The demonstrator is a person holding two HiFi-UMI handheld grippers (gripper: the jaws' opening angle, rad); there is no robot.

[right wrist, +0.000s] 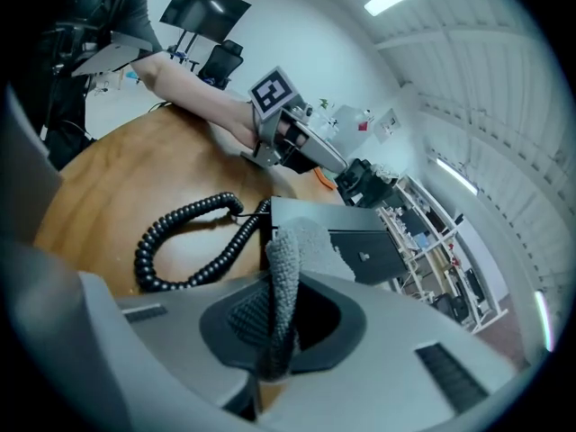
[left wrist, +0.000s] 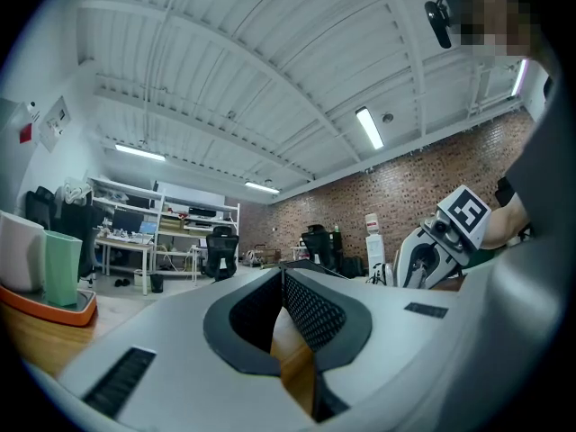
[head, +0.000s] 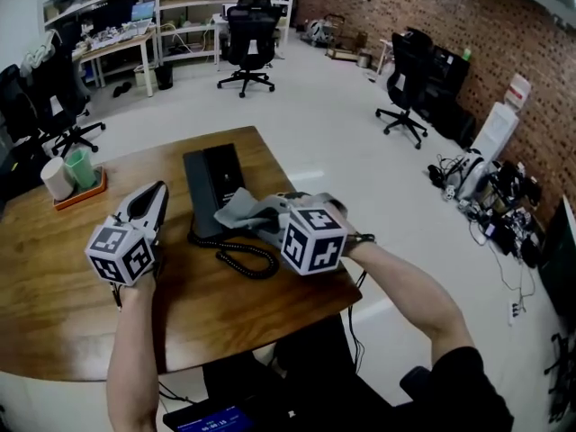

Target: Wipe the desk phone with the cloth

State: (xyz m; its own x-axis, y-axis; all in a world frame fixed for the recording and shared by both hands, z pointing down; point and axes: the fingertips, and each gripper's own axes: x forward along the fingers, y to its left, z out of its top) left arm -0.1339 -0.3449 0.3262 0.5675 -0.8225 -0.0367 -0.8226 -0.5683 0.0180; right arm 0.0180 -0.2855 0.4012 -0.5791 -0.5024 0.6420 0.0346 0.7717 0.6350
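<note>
The black desk phone (head: pixel 210 185) lies on the wooden table (head: pixel 72 286), and its coiled cord (head: pixel 241 256) loops toward me. My right gripper (head: pixel 275 220) is shut on a grey cloth (head: pixel 255 211), which drapes over the phone's near right corner. In the right gripper view the cloth (right wrist: pixel 286 268) stands pinched between the jaws, with the phone (right wrist: pixel 355 246) just beyond and the cord (right wrist: pixel 180 237) to the left. My left gripper (head: pixel 158 193) hovers left of the phone, shut and holding nothing; its tips (left wrist: pixel 283 279) meet.
An orange tray (head: pixel 79 193) with a white and a green cup (head: pixel 79 167) sits at the table's far left. The table's right edge (head: pixel 306 196) is close to the phone. Office chairs (head: pixel 249 39) and floor cables (head: pixel 490 214) lie beyond.
</note>
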